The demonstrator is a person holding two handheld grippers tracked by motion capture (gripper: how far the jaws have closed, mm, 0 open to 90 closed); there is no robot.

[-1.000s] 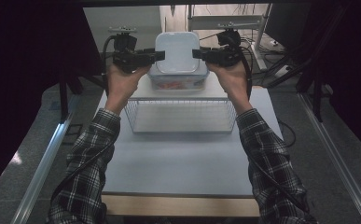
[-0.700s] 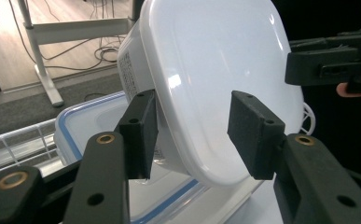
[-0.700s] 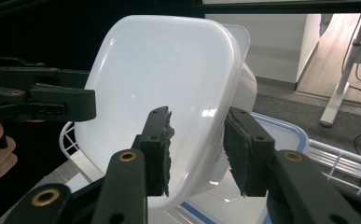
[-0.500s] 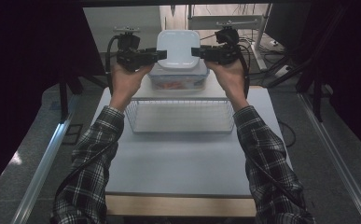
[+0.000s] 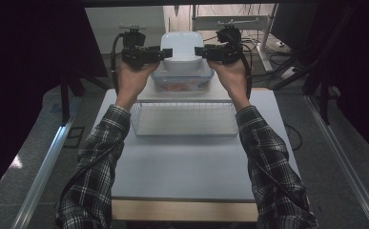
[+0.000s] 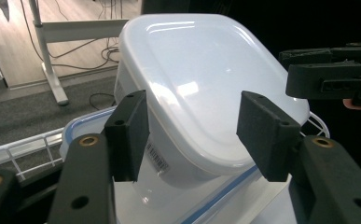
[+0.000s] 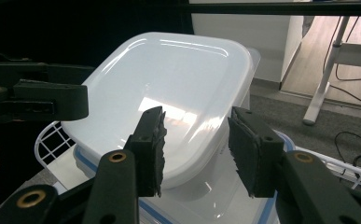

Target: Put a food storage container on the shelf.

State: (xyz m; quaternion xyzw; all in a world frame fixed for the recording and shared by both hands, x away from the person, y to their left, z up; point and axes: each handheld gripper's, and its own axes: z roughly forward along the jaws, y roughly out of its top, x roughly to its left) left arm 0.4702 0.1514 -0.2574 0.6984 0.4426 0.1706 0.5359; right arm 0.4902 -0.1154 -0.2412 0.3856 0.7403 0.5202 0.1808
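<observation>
Left gripper view: white tub (image 6: 206, 93), upside down, sits on a blue-rimmed clear container (image 6: 225, 196). A barcode sticker (image 6: 156, 156) is on the tub's side wall; print too small to read. Left gripper (image 6: 194, 135) jaws are spread, one each side of the tub's near corner; contact cannot be told.

Right gripper view: right gripper (image 7: 197, 149) jaws likewise spread around the opposite corner of the tub, with the other gripper beyond at left.

High view: tub and container are stacked at the far edge of the worktop (image 5: 191, 162), between left gripper (image 5: 159, 53) and right gripper (image 5: 202, 51). A white wire basket (image 5: 184, 119) stands just nearer, mid-worktop. Desk legs and loose cables lie on the floor beyond.
</observation>
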